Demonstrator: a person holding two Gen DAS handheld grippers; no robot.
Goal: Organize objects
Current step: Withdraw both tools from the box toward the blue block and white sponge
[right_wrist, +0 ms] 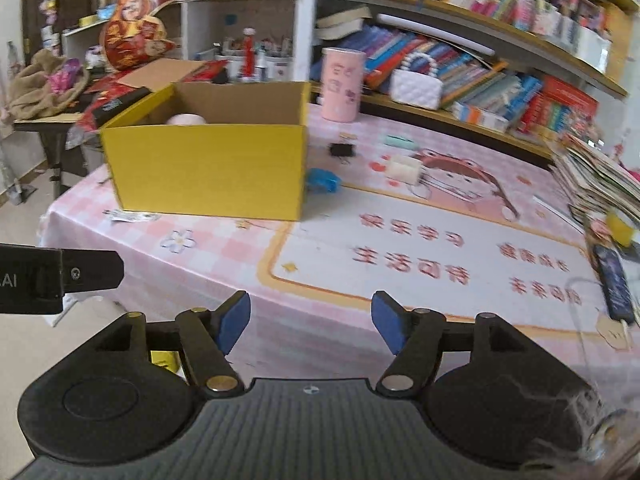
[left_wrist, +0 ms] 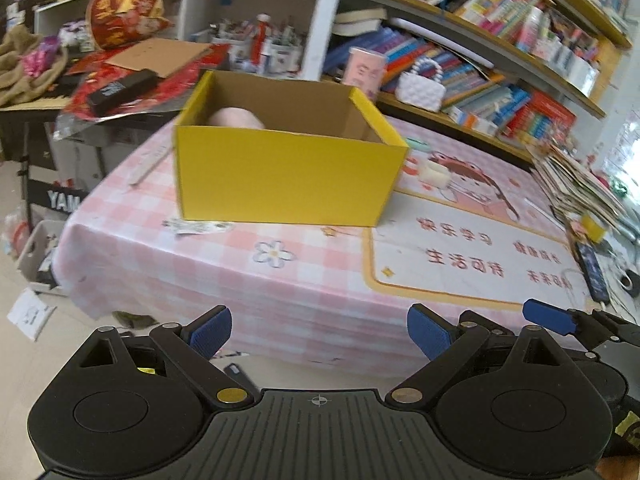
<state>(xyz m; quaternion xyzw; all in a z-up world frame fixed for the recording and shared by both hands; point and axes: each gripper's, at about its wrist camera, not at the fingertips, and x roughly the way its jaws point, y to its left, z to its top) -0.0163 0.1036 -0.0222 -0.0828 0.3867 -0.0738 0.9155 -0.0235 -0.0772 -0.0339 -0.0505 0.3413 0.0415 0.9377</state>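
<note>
An open yellow cardboard box (left_wrist: pixel 286 176) (right_wrist: pixel 208 172) stands on the pink checked tablecloth (right_wrist: pixel 224 256), with a pale pink round thing (left_wrist: pixel 236 118) (right_wrist: pixel 186 119) inside it. Right of the box lie a blue object (right_wrist: pixel 323 181), a black binder clip (right_wrist: pixel 342 150), a white block (right_wrist: pixel 404 169) (left_wrist: pixel 434 174) and a mint-green piece (right_wrist: pixel 400 142). A pink cylinder (right_wrist: pixel 343 84) stands behind them. My left gripper (left_wrist: pixel 319 332) hangs open and empty before the table's near edge. My right gripper (right_wrist: pixel 311 320) is beside it, open, with nothing between its blue pads.
Bookshelves (right_wrist: pixel 500 60) run along the back right, with a white quilted bag (right_wrist: pixel 416 88) on the lowest shelf. A stack of papers (right_wrist: pixel 600 184) and a phone (right_wrist: pixel 614 280) sit at the table's right edge. A cluttered side table (left_wrist: pixel 52 92) stands left.
</note>
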